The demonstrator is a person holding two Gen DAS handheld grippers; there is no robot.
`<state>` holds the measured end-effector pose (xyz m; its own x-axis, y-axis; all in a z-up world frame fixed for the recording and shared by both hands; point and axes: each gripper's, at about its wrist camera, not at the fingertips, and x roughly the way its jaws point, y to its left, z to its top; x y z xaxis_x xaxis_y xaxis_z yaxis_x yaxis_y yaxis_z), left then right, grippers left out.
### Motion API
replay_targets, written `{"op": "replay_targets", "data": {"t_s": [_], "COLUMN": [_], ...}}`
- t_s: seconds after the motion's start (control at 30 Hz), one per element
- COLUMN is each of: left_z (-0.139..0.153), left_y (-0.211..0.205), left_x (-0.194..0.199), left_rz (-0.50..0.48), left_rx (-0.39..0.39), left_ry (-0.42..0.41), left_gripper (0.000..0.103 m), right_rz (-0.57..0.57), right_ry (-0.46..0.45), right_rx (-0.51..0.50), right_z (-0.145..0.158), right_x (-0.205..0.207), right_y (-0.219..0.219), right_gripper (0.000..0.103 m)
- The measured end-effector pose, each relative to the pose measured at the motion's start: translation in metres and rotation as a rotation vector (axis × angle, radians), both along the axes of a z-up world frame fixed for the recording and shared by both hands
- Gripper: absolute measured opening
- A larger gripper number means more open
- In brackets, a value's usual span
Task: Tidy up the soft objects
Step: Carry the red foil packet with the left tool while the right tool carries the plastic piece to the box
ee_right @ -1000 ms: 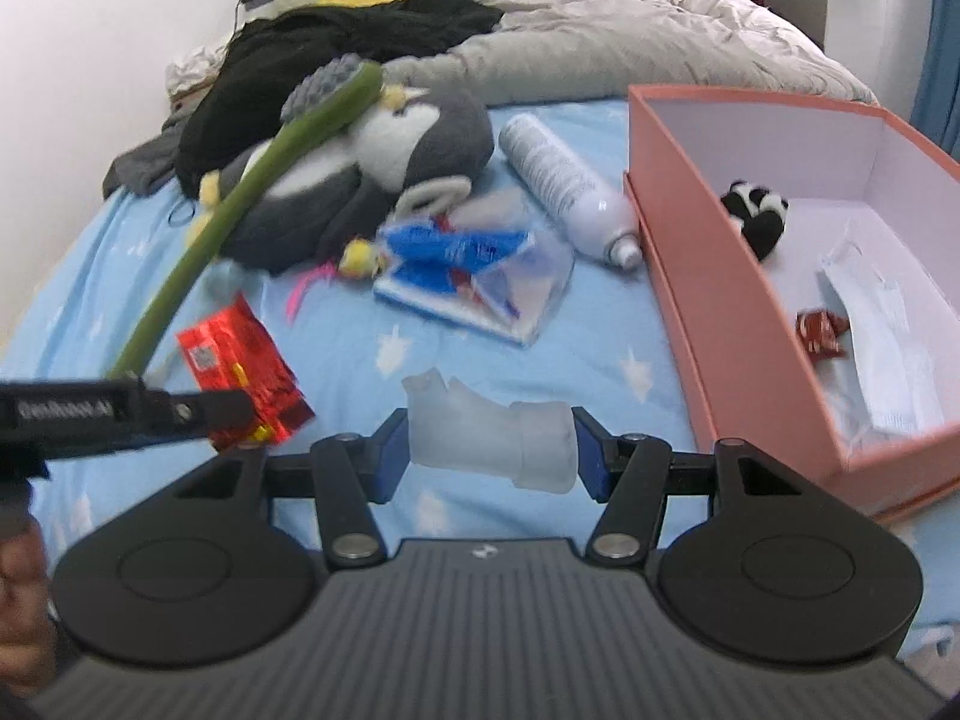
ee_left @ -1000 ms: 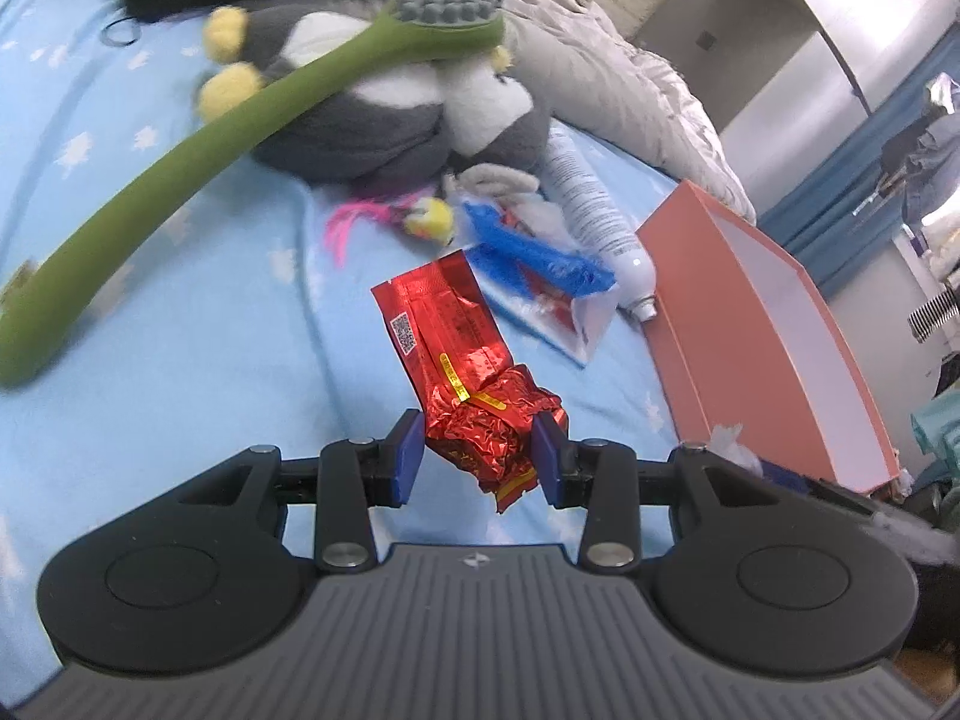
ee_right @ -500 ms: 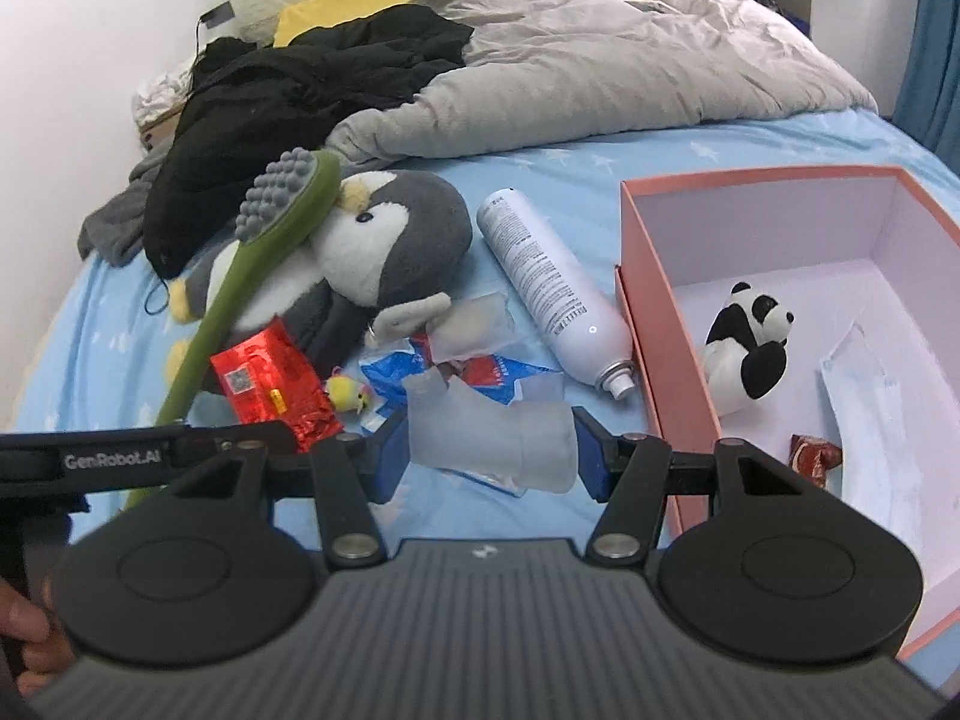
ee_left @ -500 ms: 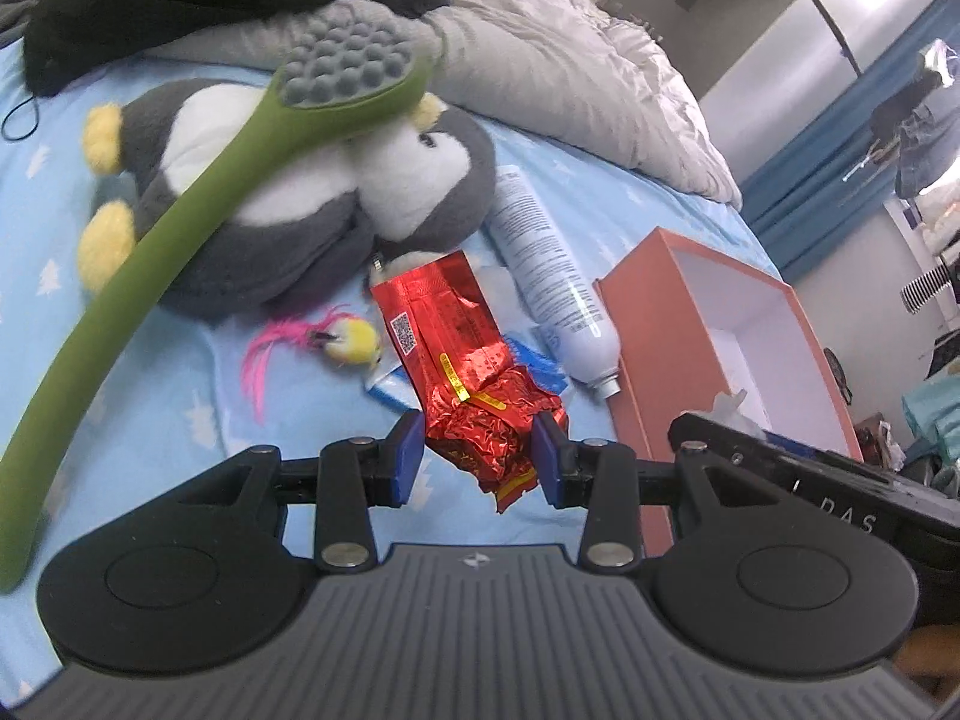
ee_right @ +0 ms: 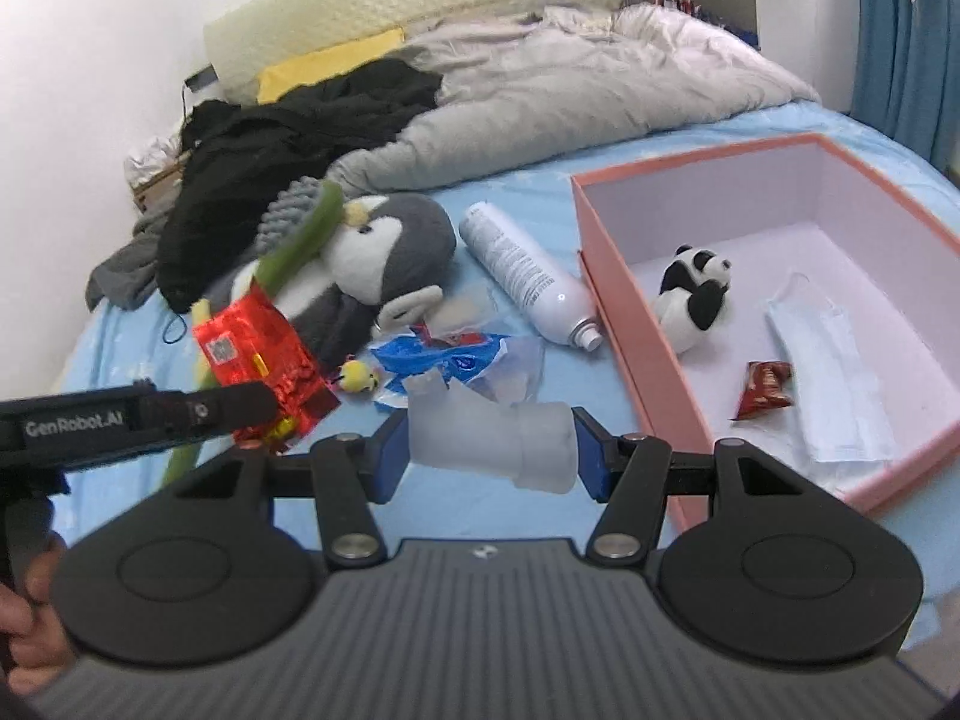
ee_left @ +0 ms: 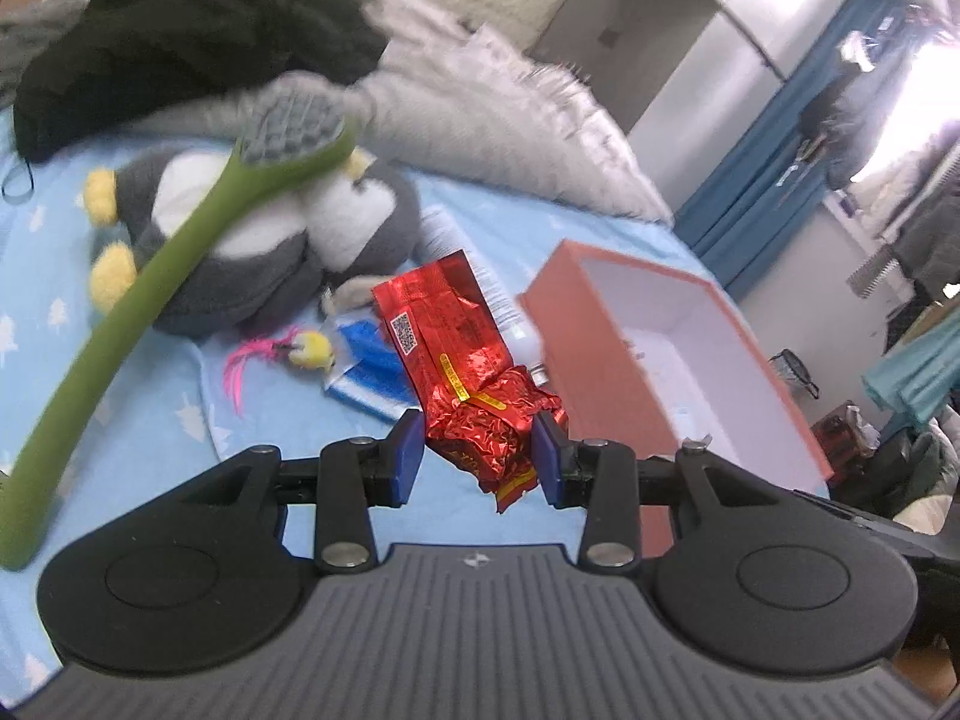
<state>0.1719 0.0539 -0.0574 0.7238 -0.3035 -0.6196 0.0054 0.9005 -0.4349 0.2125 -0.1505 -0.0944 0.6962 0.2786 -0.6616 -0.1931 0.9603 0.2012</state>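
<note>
Above the blue bedsheet (ee_right: 138,324), both grippers have come up off the bed with their loads over the last second. The left gripper (ee_left: 480,459) has its fingers closed narrowly on the crumpled lower end of a red foil packet (ee_left: 462,372), which now hangs clear of the sheet instead of close over it. The right gripper (ee_right: 492,450) has its fingers set wider, clamped on a soft frosted plastic piece (ee_right: 486,435), also lifted. With the rise, the pink box (ee_right: 606,276) at the right shows its whole inside: a small toy panda (ee_right: 690,300), a face mask (ee_right: 828,372) and a little brown wrapper (ee_right: 765,387) already lie there. Left on the bed, at the far left of the box, are a plush penguin (ee_right: 384,258), a green long-handled brush (ee_left: 150,276), a white spray can (ee_right: 528,276) and a blue packet (ee_right: 444,357). Both pickups look done; the likely next step is carrying both items right, over the box wall, and letting go.
</note>
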Motion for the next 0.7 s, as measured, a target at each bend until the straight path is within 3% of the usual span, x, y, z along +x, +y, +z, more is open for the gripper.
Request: {"op": "replay_targets", "data": {"t_s": [0.37, 0.7], "left_z": [0.048, 0.099], "left_y": [-0.032, -0.097], "left_x": [-0.039, -0.008], "left_rz": [-0.058, -0.181], "left_rx": [-0.014, 0.012], "left_ry": [-0.081, -0.148], "left_gripper": [0.045, 0.045], "right_rz": [-0.023, -0.069], "right_ry": [-0.132, -0.232], "right_rx": [-0.024, -0.025], "right_z": [0.061, 0.107], "right_x": [-0.048, -0.032], "right_y": [-0.028, -0.068], "right_gripper": [0.059, 0.059]}}
